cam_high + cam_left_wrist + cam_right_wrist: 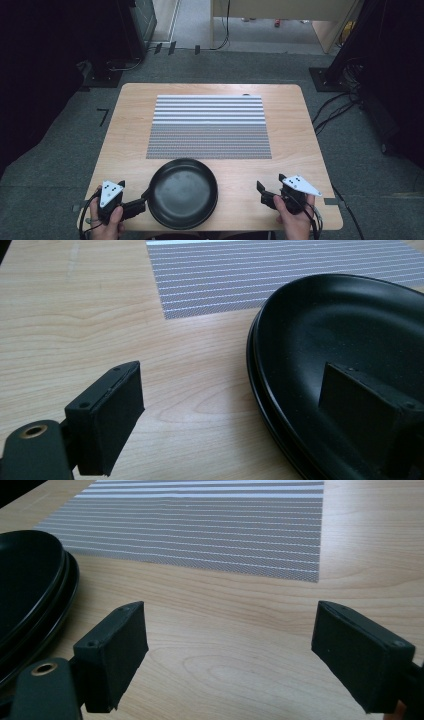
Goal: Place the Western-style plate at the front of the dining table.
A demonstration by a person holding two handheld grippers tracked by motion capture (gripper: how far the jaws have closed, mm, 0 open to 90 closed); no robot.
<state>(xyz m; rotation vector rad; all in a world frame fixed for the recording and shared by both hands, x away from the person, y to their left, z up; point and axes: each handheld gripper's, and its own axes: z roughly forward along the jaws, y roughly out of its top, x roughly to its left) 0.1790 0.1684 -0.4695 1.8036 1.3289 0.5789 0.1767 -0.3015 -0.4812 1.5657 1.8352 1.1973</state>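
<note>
A black frying pan [183,194] sits near the table's front edge, just below a grey striped placemat [209,127]. My left gripper [131,195] is at the pan's left side and stands open. In the left gripper view [235,410] the pan's rim [340,330] lies between the jaws, the right jaw in front of the pan's bowl and the left jaw over bare wood. My right gripper [270,184] rests to the right of the pan, open, with nothing between its jaws [230,660]. The pan [25,575] shows at its left and the placemat [210,525] beyond it.
The wooden table [295,130] has rounded corners and stands on grey carpet. Cables [335,110] run along the floor at the right. Dark equipment stands at the back left and the back right. A hand holds each gripper at the front edge.
</note>
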